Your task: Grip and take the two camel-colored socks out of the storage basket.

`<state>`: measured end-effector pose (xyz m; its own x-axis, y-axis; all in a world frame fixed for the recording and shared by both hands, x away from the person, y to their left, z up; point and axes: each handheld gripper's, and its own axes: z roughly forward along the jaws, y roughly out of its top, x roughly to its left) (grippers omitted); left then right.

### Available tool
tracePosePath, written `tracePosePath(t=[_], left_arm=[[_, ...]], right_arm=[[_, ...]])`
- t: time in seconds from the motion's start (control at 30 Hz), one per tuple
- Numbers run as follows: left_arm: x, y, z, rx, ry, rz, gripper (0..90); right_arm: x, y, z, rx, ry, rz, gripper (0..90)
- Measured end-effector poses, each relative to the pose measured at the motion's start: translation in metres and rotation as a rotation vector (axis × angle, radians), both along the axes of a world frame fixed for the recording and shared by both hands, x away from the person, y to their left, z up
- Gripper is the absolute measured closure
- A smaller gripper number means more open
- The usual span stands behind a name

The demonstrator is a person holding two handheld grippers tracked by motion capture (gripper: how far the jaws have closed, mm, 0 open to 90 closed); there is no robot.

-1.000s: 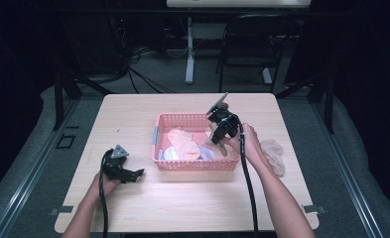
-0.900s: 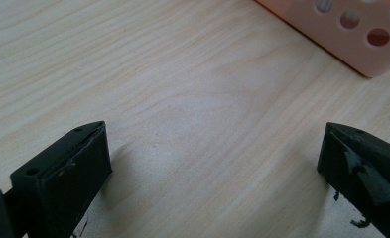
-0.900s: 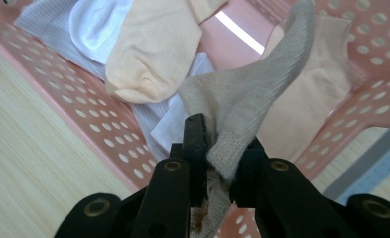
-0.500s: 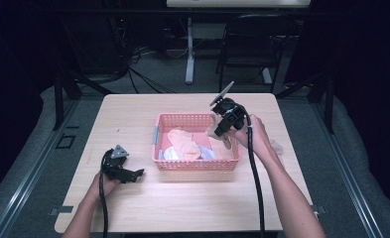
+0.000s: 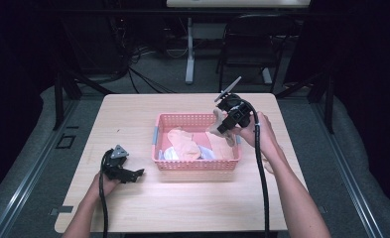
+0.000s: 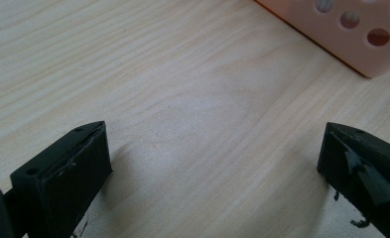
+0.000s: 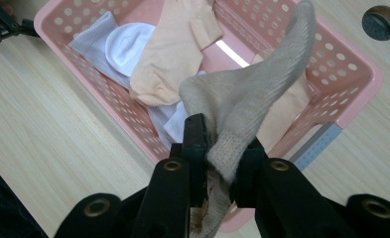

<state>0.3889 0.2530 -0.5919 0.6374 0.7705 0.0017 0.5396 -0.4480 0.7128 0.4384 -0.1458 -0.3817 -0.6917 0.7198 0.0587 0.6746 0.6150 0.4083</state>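
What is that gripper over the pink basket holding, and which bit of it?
The right gripper is shut on a beige sock, pinching it at its ribbed cuff end; the rest hangs over the pink basket.

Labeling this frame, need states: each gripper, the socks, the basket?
Left gripper: open, holding nothing, low over the table.
Right gripper: shut on grey sock, held above the basket.
Grey sock: pinched near one end, hanging free, lifted.
Basket: upright on the table, part filled.
Peach sock: lying flat in the basket.
White sock: lying in the basket, partly under the peach one.
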Motion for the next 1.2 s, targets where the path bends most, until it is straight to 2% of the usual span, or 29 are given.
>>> tracePosePath(t=[0.33,0.6,0.87,0.93,1.03,1.07,1.13,1.17,1.2], left_arm=[[0.000,0.000,0.000,0.001,0.000,-0.001,0.0],[0.000,0.000,0.000,-0.001,0.000,0.000,0.0],[0.000,0.000,0.000,0.000,0.000,0.000,0.0],[0.000,0.000,0.000,0.001,0.000,-0.001,0.0],[0.000,0.000,0.000,-0.001,0.000,0.001,0.0],[0.000,0.000,0.000,-0.001,0.000,0.000,0.0],[0.000,0.000,0.000,0.000,0.001,-0.002,0.0],[0.000,0.000,0.000,-0.002,-0.001,-0.003,0.0],[0.000,0.000,0.000,-0.002,-0.001,-0.003,0.0]], right_arm=[[-0.005,-0.015,0.008,0.011,-0.011,-0.014,80.3],[-0.011,-0.036,0.014,0.005,-0.011,-0.042,80.3],[-0.017,-0.068,0.022,0.008,-0.014,-0.081,80.3],[-0.020,-0.084,0.025,0.019,-0.020,-0.098,80.4],[-0.022,-0.094,0.027,0.027,-0.021,-0.107,80.4],[-0.026,-0.103,0.026,0.025,-0.028,-0.127,80.4],[-0.027,-0.106,0.027,0.023,-0.024,-0.132,80.4],[-0.031,-0.115,0.026,0.032,-0.028,-0.142,80.4],[-0.031,-0.115,0.026,0.032,-0.028,-0.142,80.4]])
